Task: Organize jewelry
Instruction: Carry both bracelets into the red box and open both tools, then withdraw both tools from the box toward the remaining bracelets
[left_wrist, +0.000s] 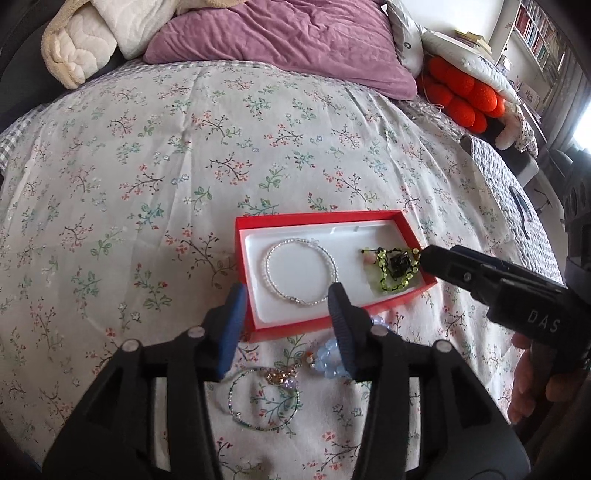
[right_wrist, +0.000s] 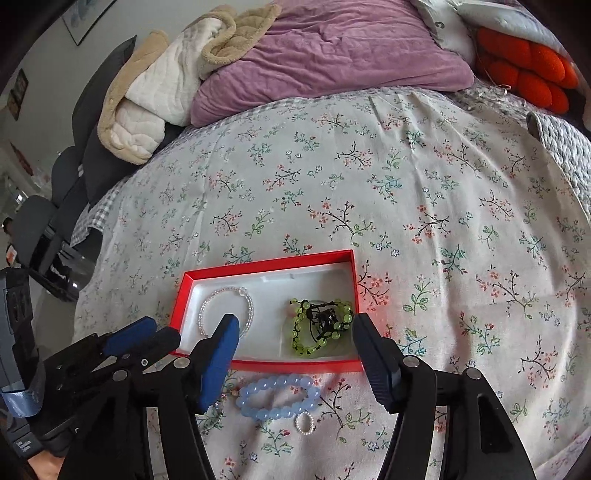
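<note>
Two hand-held grippers hung over a red jewelry box (right_wrist: 266, 267) on a floral bedspread (right_wrist: 424, 192), both with fingers spread and nothing between the pads. Inside the box's white tray lay a clear beaded bracelet (left_wrist: 301, 271) at the left end and a green beaded bracelet with a black charm (right_wrist: 321, 326) at the right end. The left gripper (left_wrist: 286, 325) stood above the box's near edge by the clear bracelet; the right gripper (right_wrist: 295, 354) framed the green one, its tip just beside that bracelet in the left wrist view. Still outside the box, on the cloth just nearer the cameras than its near wall, lay a pale blue bead bracelet (right_wrist: 277, 397), its long axis running left to right along that wall, with a small pearl ring (right_wrist: 303, 422) beside it and a thin beaded bangle (left_wrist: 264, 402) further left. The blue bracelet sat below and between the right gripper's fingers, seemingly the nearer pick for that hand.
</note>
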